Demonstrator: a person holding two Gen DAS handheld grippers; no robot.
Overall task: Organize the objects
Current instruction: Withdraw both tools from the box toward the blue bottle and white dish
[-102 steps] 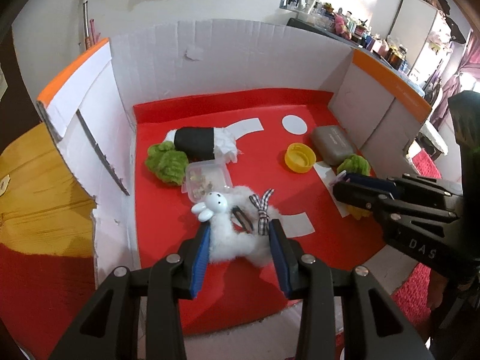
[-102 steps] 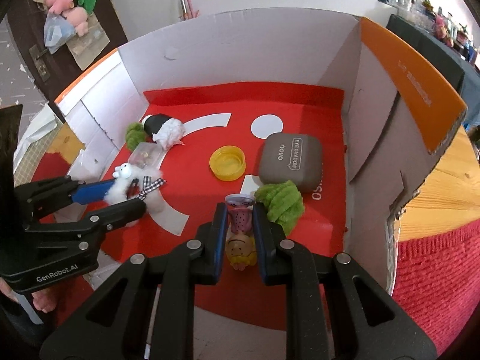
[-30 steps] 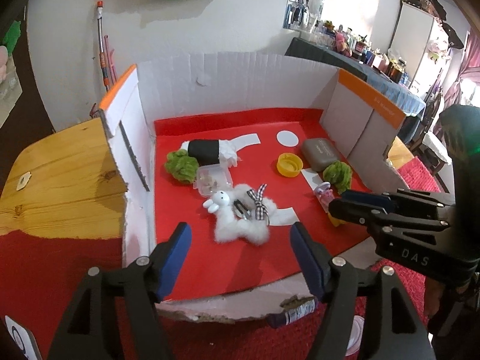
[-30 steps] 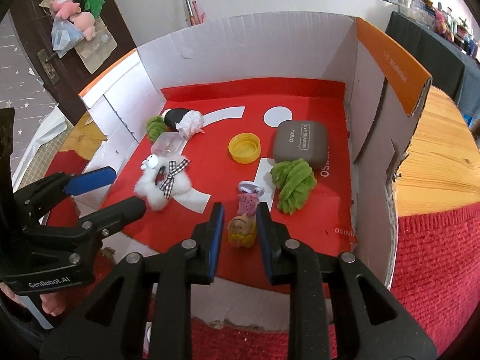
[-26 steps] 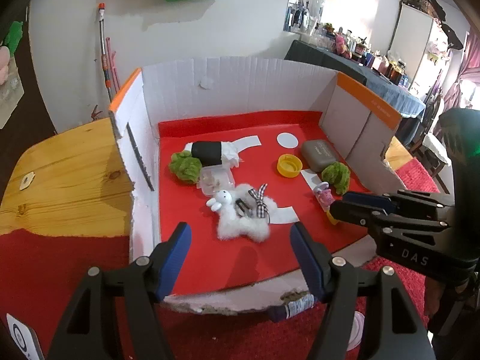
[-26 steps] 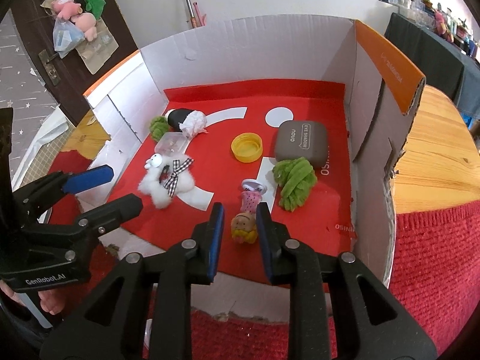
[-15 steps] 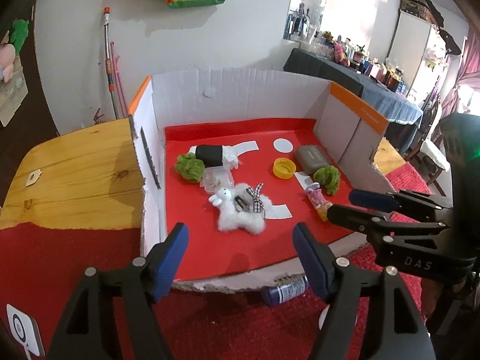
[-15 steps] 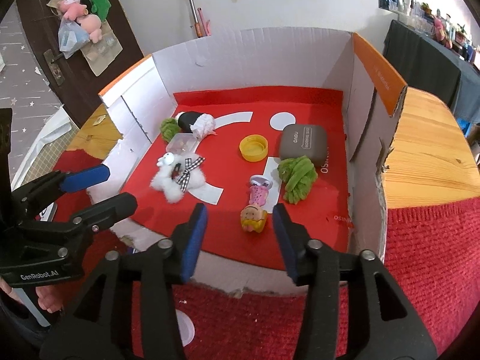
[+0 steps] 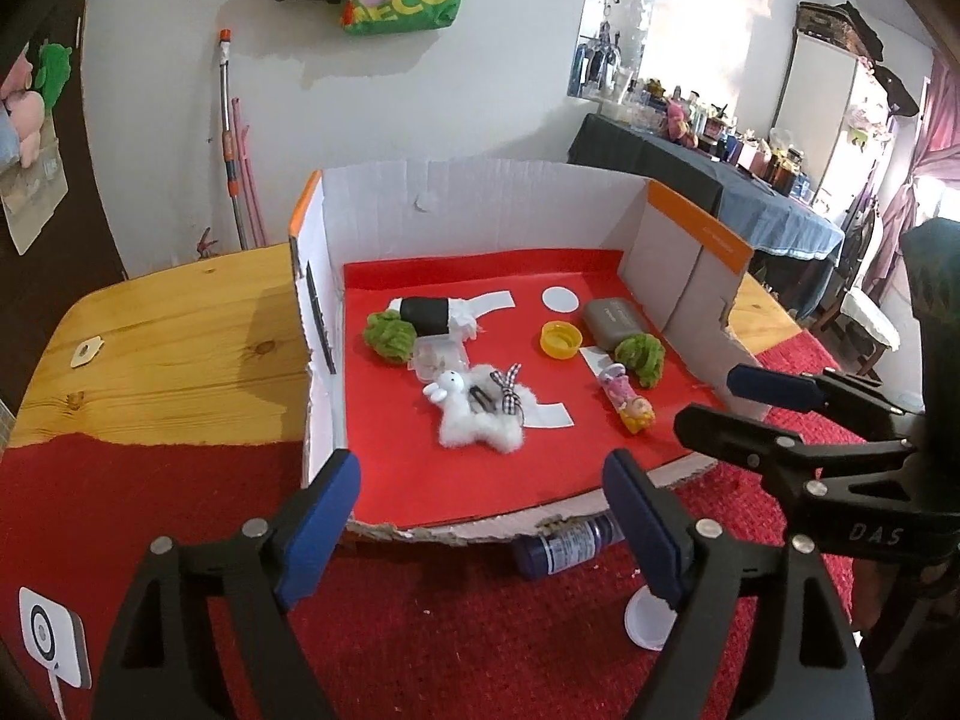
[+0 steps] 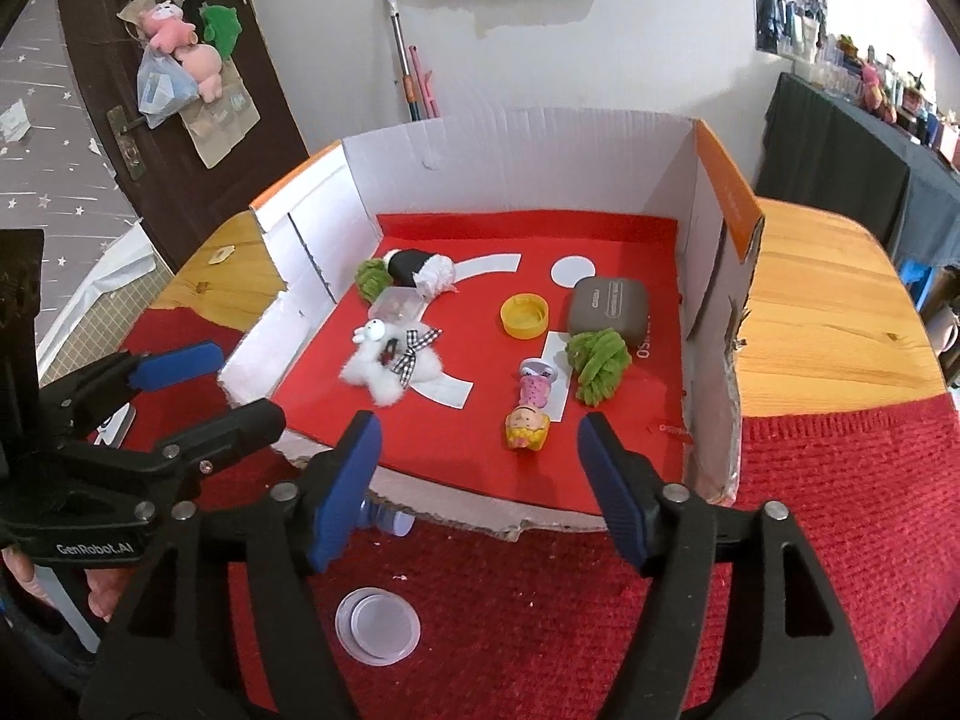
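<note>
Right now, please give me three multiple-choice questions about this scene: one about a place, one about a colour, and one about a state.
1. Where does the small doll lie?
A. on the wooden table
B. on the red floor of the cardboard box
C. on the red carpet

2. What colour is the round cap beside the grey case?
A. yellow
B. blue
C. white

3. How stands the right gripper?
A. shut on the doll
B. shut, holding nothing
C. open, holding nothing

Answers:
1 B: the doll lies inside the box, near the green cloth.
2 A: the cap is plainly yellow.
3 C: its blue fingers are wide apart, short of the doll.
</note>
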